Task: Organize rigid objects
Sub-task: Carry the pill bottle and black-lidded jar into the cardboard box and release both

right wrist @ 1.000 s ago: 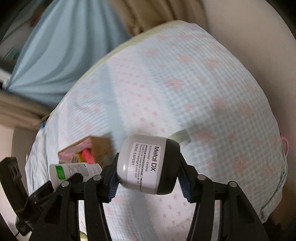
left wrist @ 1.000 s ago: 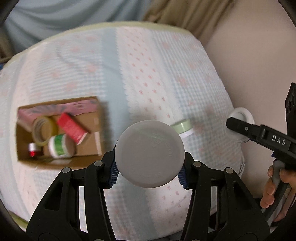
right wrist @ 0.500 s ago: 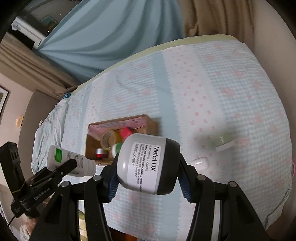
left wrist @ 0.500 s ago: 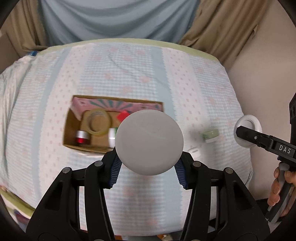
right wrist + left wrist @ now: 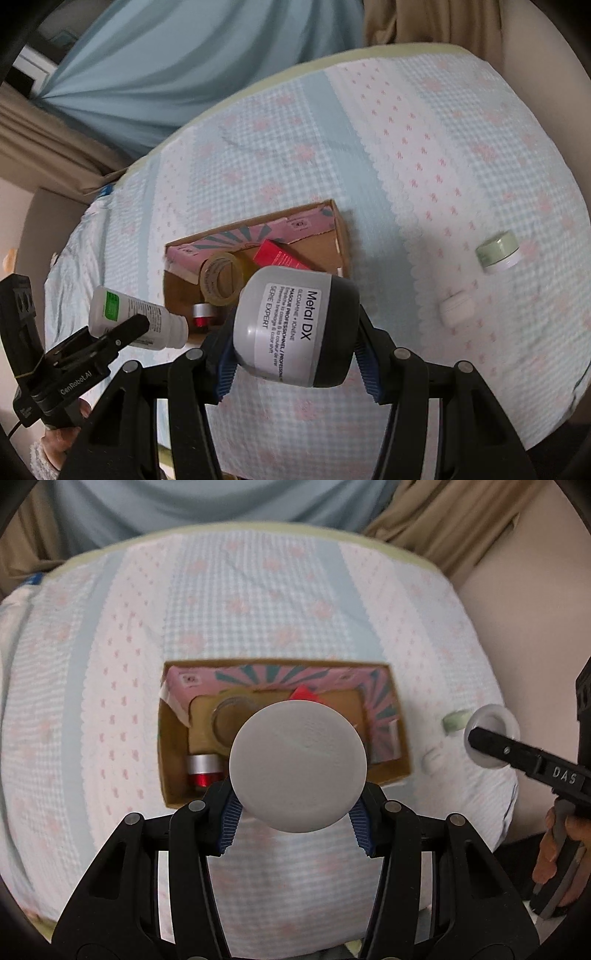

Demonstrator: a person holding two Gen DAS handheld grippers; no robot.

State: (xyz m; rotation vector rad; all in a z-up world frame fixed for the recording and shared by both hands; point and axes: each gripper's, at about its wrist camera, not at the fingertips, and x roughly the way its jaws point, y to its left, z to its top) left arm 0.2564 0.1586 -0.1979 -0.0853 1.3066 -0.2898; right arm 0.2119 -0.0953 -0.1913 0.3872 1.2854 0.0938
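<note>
Our left gripper (image 5: pixel 297 812) clamps a white bottle (image 5: pixel 136 314) base-first, held above the near edge of the cardboard box (image 5: pixel 173 775) on the bed (image 5: pixel 258 609). Our right gripper (image 5: pixel 293 360) is closed on a grey Metal DX jar (image 5: pixel 295 325), near the box's right side.

Checked bedspread (image 5: pixel 258 602); blue curtain (image 5: pixel 192 62); beige drapes (image 5: pixel 454 520).
</note>
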